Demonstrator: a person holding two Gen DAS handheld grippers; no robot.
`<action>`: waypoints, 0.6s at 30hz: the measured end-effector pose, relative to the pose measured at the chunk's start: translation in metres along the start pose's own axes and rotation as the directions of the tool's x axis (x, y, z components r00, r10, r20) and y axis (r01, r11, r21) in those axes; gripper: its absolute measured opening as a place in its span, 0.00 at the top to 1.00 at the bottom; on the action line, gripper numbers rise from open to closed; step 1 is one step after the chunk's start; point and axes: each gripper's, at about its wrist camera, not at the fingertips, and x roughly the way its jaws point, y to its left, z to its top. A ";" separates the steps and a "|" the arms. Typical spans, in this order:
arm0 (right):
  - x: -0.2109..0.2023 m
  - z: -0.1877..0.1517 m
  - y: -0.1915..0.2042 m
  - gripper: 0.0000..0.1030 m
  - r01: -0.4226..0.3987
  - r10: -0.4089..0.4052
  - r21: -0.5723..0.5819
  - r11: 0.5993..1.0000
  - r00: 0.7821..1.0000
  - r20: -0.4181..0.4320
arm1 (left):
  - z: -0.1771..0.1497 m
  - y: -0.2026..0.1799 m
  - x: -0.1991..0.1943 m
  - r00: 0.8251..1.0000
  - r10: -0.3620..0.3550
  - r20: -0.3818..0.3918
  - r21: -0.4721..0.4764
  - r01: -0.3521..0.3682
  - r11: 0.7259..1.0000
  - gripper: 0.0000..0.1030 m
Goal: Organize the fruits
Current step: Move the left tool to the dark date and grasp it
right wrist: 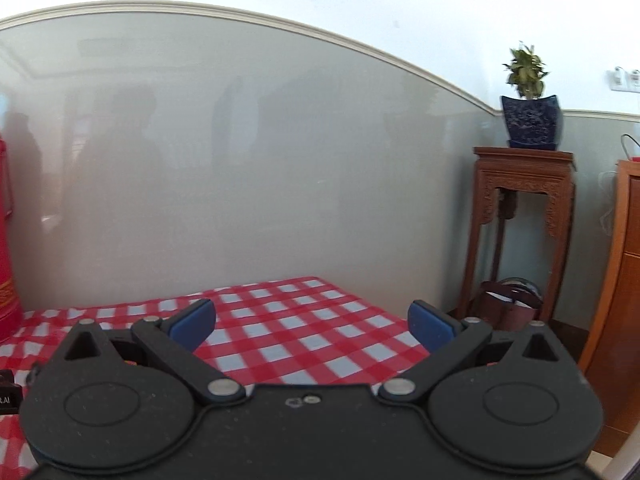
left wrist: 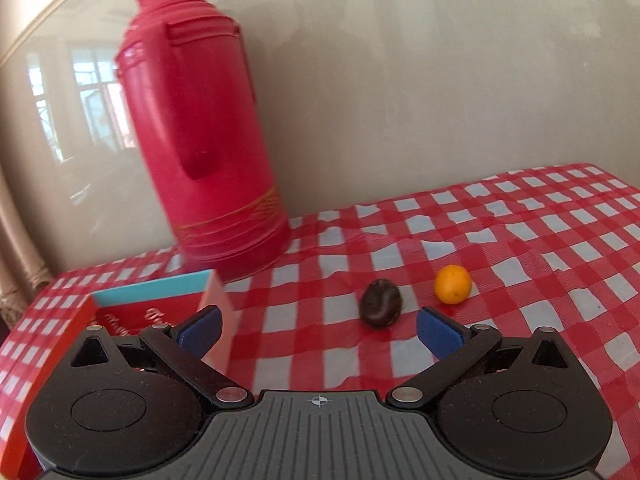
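In the left wrist view a dark brown, wrinkled fruit [left wrist: 380, 303] lies on the red-and-white checked tablecloth [left wrist: 520, 248], with a small orange [left wrist: 453, 284] just to its right. My left gripper [left wrist: 318, 330] is open and empty, its blue pads a short way in front of the dark fruit. An open red box with a teal edge [left wrist: 152, 304] sits at the left, beside the left fingertip. In the right wrist view my right gripper [right wrist: 312, 322] is open and empty above the cloth [right wrist: 288, 320]; no fruit shows there.
A tall red thermos [left wrist: 200, 128] stands at the back left of the table against a glossy grey wall. Past the table's right edge stand a carved wooden stand [right wrist: 524, 216] with a potted plant [right wrist: 530, 108], a bag on the floor, and a wooden cabinet [right wrist: 624, 280].
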 end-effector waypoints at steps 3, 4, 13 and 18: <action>0.007 0.000 -0.008 0.06 0.013 -0.013 0.018 1.000 1.000 -0.016 | 0.002 -0.013 0.021 1.000 -0.005 -0.016 0.030 0.005 1.000 0.00; 0.009 0.000 -0.010 0.06 0.013 -0.012 0.024 1.000 1.000 -0.024 | 0.003 -0.015 0.026 1.000 -0.008 -0.025 0.032 0.009 0.999 0.00; 0.018 0.000 -0.017 0.06 -0.035 0.038 0.047 0.998 0.998 -0.059 | 0.008 -0.027 0.058 0.997 -0.042 -0.066 0.023 0.044 0.999 0.11; 0.022 0.000 -0.019 0.06 -0.061 0.064 0.050 0.997 0.995 -0.073 | 0.008 -0.028 0.076 0.992 -0.057 -0.112 0.008 0.058 0.998 0.28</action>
